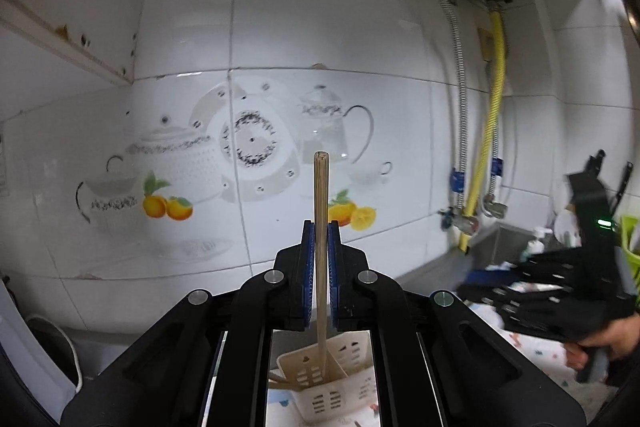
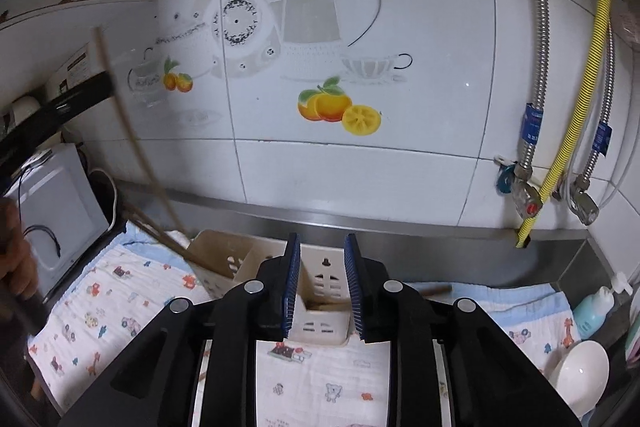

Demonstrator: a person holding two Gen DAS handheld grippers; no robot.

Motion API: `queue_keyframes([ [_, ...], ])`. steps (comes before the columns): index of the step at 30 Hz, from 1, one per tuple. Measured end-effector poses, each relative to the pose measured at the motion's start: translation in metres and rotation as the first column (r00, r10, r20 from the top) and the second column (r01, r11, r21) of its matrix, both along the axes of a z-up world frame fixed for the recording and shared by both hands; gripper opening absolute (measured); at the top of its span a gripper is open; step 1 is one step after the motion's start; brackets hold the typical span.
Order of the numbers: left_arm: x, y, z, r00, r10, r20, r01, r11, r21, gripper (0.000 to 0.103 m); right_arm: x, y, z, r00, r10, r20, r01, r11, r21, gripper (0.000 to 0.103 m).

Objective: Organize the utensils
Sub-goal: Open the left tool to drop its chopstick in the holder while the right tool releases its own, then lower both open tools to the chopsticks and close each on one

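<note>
My left gripper (image 1: 320, 227) is shut on a wooden chopstick (image 1: 321, 227) that stands upright, its lower end down in the cream utensil holder (image 1: 324, 387) below. In the right wrist view the same chopstick (image 2: 136, 143) slants down into the holder (image 2: 224, 259), where other chopsticks (image 2: 156, 231) lean. My right gripper (image 2: 320, 247) is open and empty, just in front of the holder. A wooden utensil (image 2: 436, 290) lies behind the right finger on the cloth. The right gripper also shows blurred in the left wrist view (image 1: 560, 279).
A patterned cloth (image 2: 120, 299) covers the steel counter. A white appliance (image 2: 56, 211) stands at the left. A white spoon (image 2: 580, 371) and a soap bottle (image 2: 596, 307) sit at the right. Hoses and valves (image 2: 528, 195) hang on the tiled wall.
</note>
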State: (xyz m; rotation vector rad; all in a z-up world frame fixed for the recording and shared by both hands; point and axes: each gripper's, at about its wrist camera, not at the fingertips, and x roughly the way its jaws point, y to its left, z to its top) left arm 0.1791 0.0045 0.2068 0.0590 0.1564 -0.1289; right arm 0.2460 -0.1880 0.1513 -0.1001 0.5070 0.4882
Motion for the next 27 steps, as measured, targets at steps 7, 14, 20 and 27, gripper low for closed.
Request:
queue_keyframes([
  [7,0.016,0.012,-0.028,0.999,0.02,-0.025,-0.021,0.999,-0.043,0.005,-0.029,-0.004,-0.012,0.999,0.039,0.019,-0.038,0.999,-0.011,0.029],
  [14,0.026,0.018,-0.054,0.991,-0.021,-0.13,0.012,0.998,-0.069,0.005,-0.064,0.001,-0.038,0.995,0.092,-0.028,-0.093,0.996,-0.008,0.03],
  [20,0.016,0.016,-0.055,0.99,-0.043,-0.134,0.037,0.998,-0.044,0.006,-0.097,0.008,-0.065,0.991,0.111,-0.073,-0.112,0.994,-0.017,0.03],
  [27,-0.022,0.014,-0.051,0.988,-0.077,-0.135,0.072,0.996,-0.045,0.008,-0.136,0.016,-0.106,0.978,0.136,-0.161,-0.143,0.989,-0.035,0.03],
])
